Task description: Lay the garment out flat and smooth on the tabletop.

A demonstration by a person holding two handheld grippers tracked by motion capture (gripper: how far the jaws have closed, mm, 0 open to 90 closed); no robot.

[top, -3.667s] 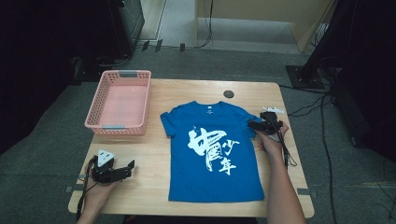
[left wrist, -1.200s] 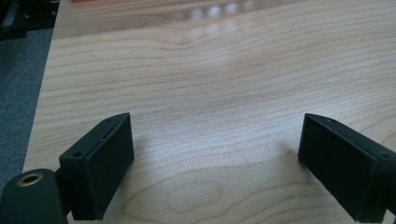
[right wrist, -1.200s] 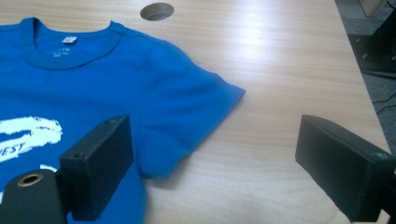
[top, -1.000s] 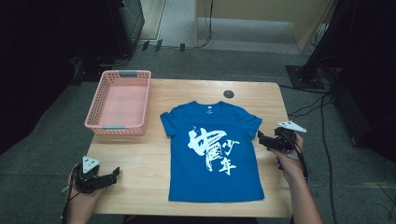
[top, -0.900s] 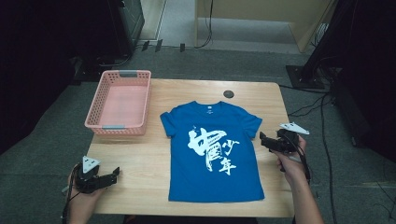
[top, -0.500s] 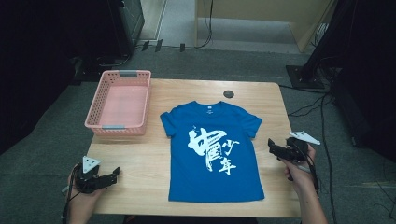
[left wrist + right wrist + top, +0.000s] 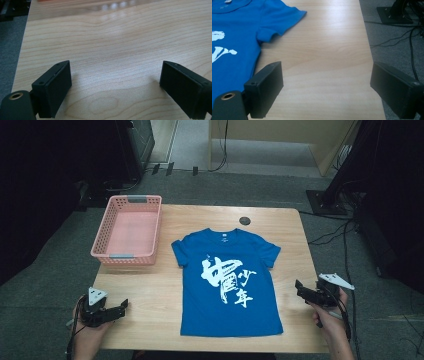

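From high up, the blue T-shirt lies spread flat in the middle of the counter, collar at the far side, hem at the near edge. The pink basket sits at the far left corner and a small dark disc rests beyond the collar. The left gripper hovers at the near left corner, well apart from the shirt. The right gripper hangs at the near right edge, near the shirt's side but not touching.

The right gripper view adds the close detail: fingers wide apart over bare wood, the shirt's sleeve just left. The left gripper view shows its fingers equally wide, nothing between them.

The white characters on the chest look like Chinese script; I can't read them. The collar label is too small to make out.
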